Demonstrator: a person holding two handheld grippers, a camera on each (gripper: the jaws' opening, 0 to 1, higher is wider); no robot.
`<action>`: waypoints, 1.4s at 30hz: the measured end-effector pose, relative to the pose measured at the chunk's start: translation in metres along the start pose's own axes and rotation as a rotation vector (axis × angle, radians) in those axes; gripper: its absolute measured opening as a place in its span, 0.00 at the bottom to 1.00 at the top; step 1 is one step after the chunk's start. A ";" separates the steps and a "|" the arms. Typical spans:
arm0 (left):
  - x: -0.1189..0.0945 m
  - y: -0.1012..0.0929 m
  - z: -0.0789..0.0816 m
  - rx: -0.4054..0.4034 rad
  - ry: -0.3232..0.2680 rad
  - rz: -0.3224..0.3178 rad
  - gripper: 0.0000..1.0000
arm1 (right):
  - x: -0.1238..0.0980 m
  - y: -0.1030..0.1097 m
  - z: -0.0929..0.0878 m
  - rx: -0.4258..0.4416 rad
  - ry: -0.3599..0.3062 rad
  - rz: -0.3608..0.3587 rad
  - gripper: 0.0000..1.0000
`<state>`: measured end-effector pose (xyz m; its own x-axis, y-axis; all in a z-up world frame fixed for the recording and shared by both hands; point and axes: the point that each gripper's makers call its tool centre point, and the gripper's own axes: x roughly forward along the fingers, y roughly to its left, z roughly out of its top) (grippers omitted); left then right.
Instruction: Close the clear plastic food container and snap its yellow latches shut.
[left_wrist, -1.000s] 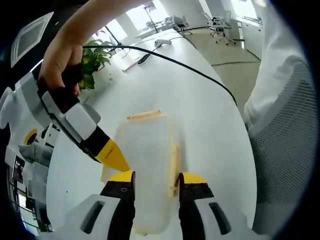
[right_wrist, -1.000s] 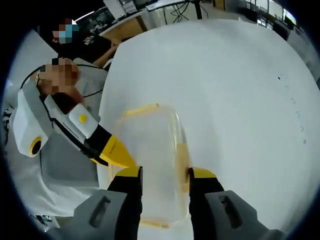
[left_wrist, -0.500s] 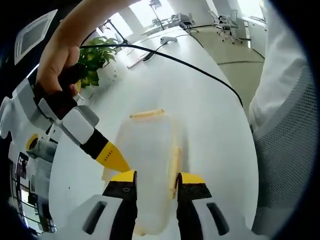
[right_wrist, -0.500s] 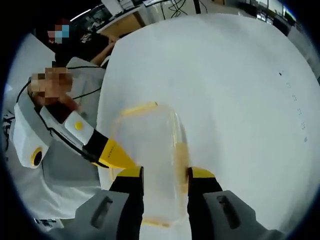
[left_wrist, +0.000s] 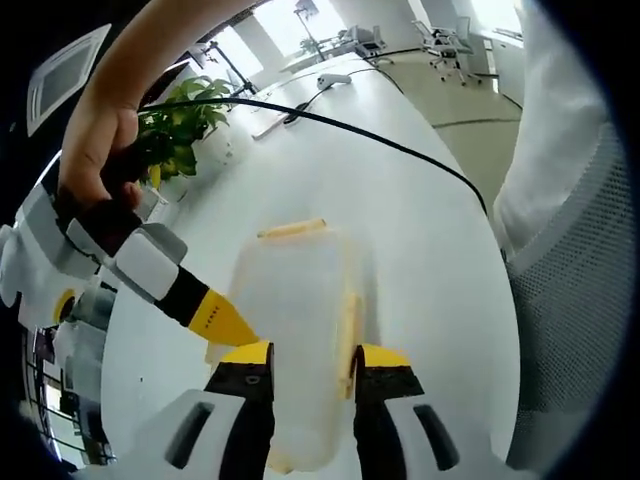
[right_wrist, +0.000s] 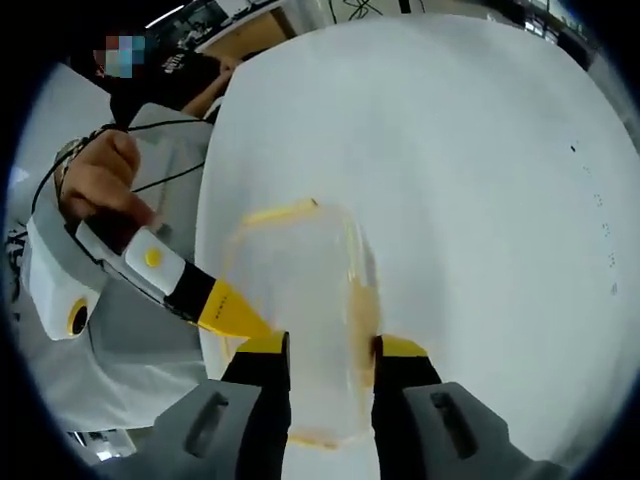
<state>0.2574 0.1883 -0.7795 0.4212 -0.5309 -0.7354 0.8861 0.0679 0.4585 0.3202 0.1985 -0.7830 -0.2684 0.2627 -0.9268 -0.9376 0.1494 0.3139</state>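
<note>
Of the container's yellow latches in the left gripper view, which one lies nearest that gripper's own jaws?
The latch along the container's long side, ending beside one jaw tip. The other latch sits on the far end, well away from the left gripper.

Nothing readable is showing up anywhere for me, just tiny blurry marks on my other claw's yellow tip (left_wrist: 222, 320).

My left gripper (left_wrist: 305, 362) jaws parted, each side of the box, my right gripper (right_wrist: 330, 352) likewise, each one's yellow tip angling in from the left of the other's view, hand (left_wrist: 95, 145) gripping its handle
</note>
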 end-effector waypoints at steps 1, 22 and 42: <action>0.000 0.000 0.000 0.001 -0.001 0.002 0.23 | 0.000 0.000 0.000 0.002 0.004 0.000 0.26; -0.002 0.000 0.001 -0.006 -0.025 -0.013 0.25 | -0.002 0.000 0.001 -0.012 -0.043 0.024 0.29; -0.034 0.022 -0.009 -0.201 -0.129 -0.097 0.52 | -0.030 0.005 -0.024 -0.089 -0.146 -0.160 0.35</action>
<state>0.2646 0.2156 -0.7488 0.3161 -0.6454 -0.6954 0.9471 0.1716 0.2712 0.3185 0.1681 -0.7590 -0.0855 0.3787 -0.9216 -0.9832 0.1179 0.1397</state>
